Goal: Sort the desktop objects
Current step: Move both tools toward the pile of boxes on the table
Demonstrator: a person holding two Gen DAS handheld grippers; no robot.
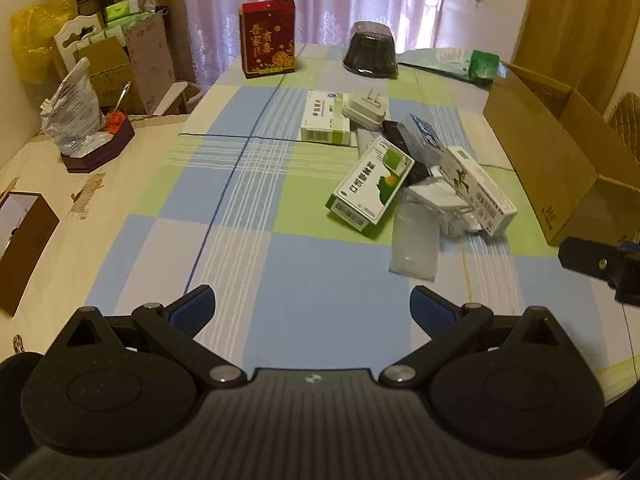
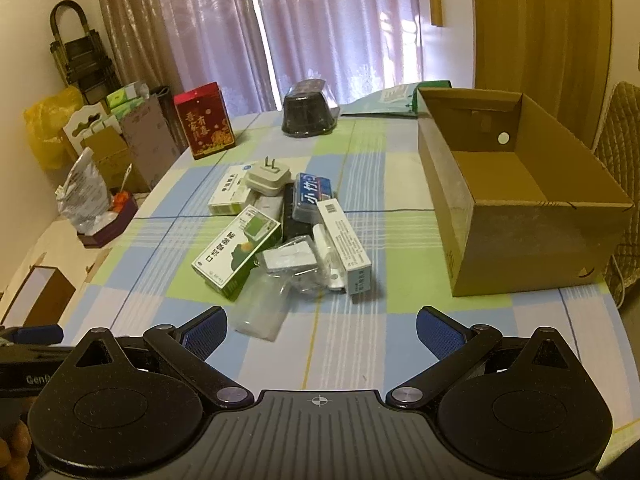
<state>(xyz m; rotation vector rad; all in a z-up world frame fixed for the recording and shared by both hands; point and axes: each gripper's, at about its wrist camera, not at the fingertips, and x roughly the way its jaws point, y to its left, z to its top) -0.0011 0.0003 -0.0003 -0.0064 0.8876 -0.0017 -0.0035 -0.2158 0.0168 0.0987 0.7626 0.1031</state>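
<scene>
Left gripper (image 1: 312, 308): jaws spread wide, nothing between the blue pads (image 1: 192, 308), held level and low. Right gripper (image 2: 322, 330): jaws likewise wide apart and empty, positioned just beside the left gripper, on its right

Ahead of me, pale purple curtains (image 2: 320, 32) glow with daylight at the far wall. A wooden door (image 2: 540, 24) stands far right, cream wall (image 2: 24, 40) left. Beneath me lies a checked blue-and-green tablecloth (image 1: 280, 272); a folded stepladder (image 2: 80, 56) leans far left.
</scene>
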